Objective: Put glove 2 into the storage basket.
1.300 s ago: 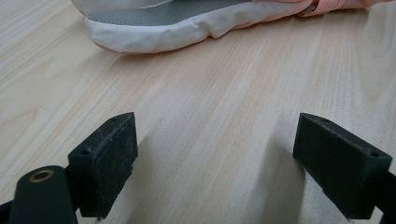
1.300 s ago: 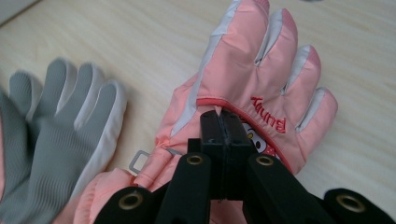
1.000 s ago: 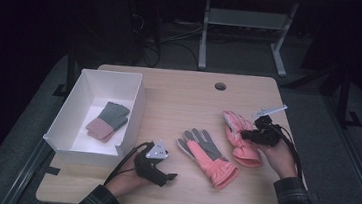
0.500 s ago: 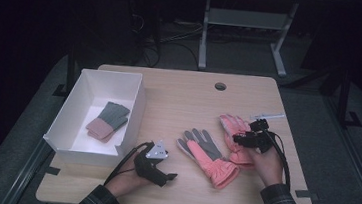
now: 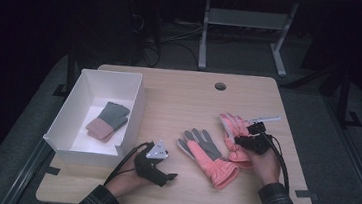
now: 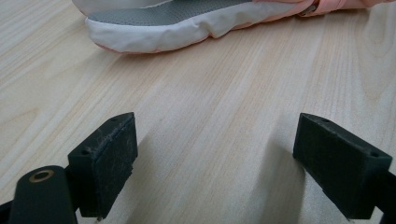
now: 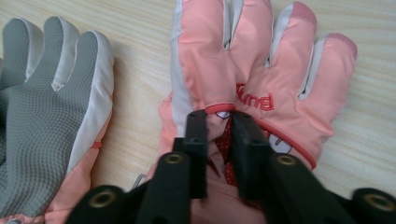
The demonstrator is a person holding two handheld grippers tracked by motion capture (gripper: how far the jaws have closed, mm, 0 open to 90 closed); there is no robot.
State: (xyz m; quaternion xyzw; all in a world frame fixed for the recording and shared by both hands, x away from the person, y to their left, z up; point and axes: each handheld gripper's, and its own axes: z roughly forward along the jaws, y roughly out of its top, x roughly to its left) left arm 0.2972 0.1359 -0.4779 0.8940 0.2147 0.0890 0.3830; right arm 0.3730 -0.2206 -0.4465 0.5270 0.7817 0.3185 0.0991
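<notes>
From above, the right gripper [image 5: 244, 136] has come down and nearer over the pink glove [image 5: 231, 129] on the counter [image 5: 179, 97], while the white box [image 5: 132, 122] holds a folded glove pair [image 5: 108, 120]; the left gripper [image 6: 215, 163] shows fingers spread (nothing between); the right gripper view shows fingers, just closing, pinching that glove's fabric.
</notes>
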